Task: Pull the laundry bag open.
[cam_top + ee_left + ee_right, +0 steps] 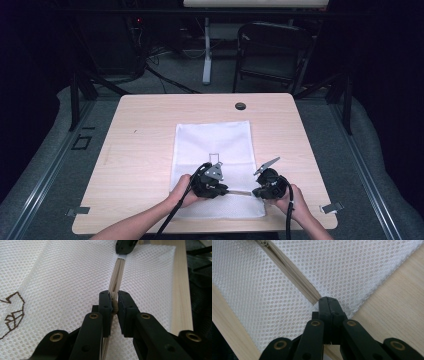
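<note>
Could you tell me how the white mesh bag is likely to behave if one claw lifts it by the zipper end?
The mesh bag would probably droop: it lies flat as thin, open netting. It looks light for its size. The beige zipper seems firmer, so the right claw, shut at its end, and the left claw, shut on the slider, should hold well.

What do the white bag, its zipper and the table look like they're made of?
The bag looks like white synthetic mesh fabric: rows of small holes cover it. The zipper seems to be beige woven tape with fine teeth, probably plastic. The table shows pale wood grain with a matte finish, possibly laminate.
</note>
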`<state>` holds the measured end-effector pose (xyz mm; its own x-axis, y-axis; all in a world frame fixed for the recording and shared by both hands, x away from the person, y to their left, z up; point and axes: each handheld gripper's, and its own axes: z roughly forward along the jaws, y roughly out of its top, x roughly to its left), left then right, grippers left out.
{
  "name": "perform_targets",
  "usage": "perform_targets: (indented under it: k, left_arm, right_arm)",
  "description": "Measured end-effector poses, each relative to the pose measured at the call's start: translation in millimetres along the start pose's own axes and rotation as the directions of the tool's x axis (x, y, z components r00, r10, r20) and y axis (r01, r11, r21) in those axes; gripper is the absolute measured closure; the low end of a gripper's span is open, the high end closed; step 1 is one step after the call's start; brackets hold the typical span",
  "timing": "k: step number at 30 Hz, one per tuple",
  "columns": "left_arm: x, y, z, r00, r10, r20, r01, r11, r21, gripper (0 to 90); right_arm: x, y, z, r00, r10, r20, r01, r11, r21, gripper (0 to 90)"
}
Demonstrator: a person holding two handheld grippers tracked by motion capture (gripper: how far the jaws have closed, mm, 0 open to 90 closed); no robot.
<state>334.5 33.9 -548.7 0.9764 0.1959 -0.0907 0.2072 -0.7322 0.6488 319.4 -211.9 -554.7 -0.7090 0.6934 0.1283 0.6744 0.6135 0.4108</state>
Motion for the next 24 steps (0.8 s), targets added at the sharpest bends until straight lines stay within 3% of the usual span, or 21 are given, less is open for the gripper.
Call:
perform_targets:
  k: [1, 6, 7, 9, 24]
  left_arm:
    - [-0.9, 0.6, -1.1, 0.9999, 0.004, -0.013, -0.004, 0.9999, 0.015, 82.2]
    - [0.5, -1.7, -3.2, 1.0000, 0.001, 0.002, -0.001, 1.0000, -0.001, 82.2]
    - [-0.4, -2.2, -5.1, 0.9998, -0.002, -0.021, 0.002, 0.9999, 0.011, 82.2]
    - [0.6, -4.4, -5.8, 1.0000, -0.003, -0.003, 0.003, 1.0000, 0.000, 82.1]
    - [2.3, -13.0, -15.2, 1.0000, -0.008, -0.005, 0.008, 1.0000, -0.004, 82.1]
  right_arm:
    - [-0.1, 0.0, 0.0, 1.0000, 0.000, -0.001, 0.000, 1.0000, 0.000, 90.0]
    - [-0.4, -0.2, -0.2, 1.0000, 0.000, -0.003, 0.000, 1.0000, 0.001, 90.0]
    - [-0.5, -0.3, -0.3, 1.0000, 0.001, -0.002, -0.001, 1.0000, 0.002, 90.0]
    - [-0.7, -0.4, -0.3, 1.0000, 0.000, -0.004, 0.000, 1.0000, 0.002, 90.0]
    - [-1.3, -1.1, -0.8, 1.0000, 0.001, -0.008, -0.001, 1.0000, 0.003, 90.0]
